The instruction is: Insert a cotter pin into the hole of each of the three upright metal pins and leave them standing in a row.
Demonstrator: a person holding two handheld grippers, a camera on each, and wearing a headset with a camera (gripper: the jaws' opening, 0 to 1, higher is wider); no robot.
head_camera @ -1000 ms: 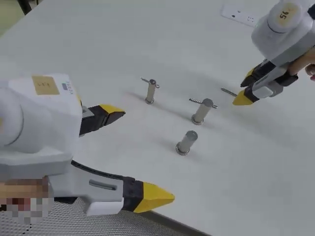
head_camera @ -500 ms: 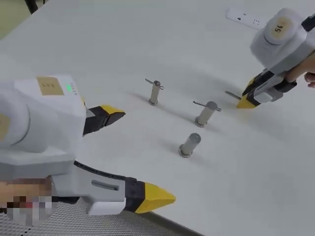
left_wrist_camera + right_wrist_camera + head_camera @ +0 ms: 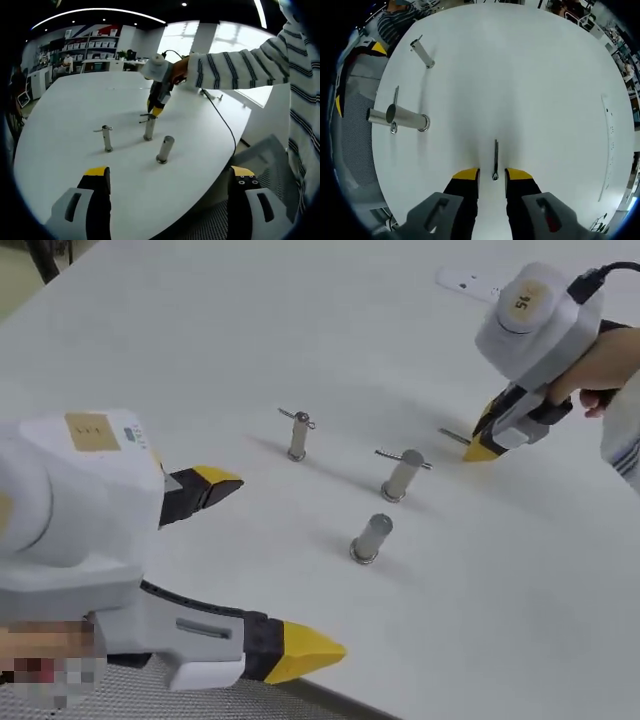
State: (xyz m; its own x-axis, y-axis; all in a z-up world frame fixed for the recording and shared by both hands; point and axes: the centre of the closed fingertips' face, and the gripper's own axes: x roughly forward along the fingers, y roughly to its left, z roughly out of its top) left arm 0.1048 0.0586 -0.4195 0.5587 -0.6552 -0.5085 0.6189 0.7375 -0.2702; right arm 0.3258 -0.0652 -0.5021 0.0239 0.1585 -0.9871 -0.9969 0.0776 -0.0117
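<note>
First, left gripper (image 3: 275,565), jaws spread wide, over the desk's (image 3: 200,340) near edge; mid-desk, upright: left pin (image 3: 298,436), cottered; near pin (image 3: 370,537), bare; middle pin (image 3: 400,475), cottered; then a loose cotter pin (image 3: 495,160) lying flat between the slightly parted jaws of the right gripper (image 3: 480,448).

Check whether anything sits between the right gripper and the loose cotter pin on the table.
Nothing visible does. The loose cotter pin lies flat on the bare table, its looped end in the gap between the slightly parted jaws of the right gripper.
</note>
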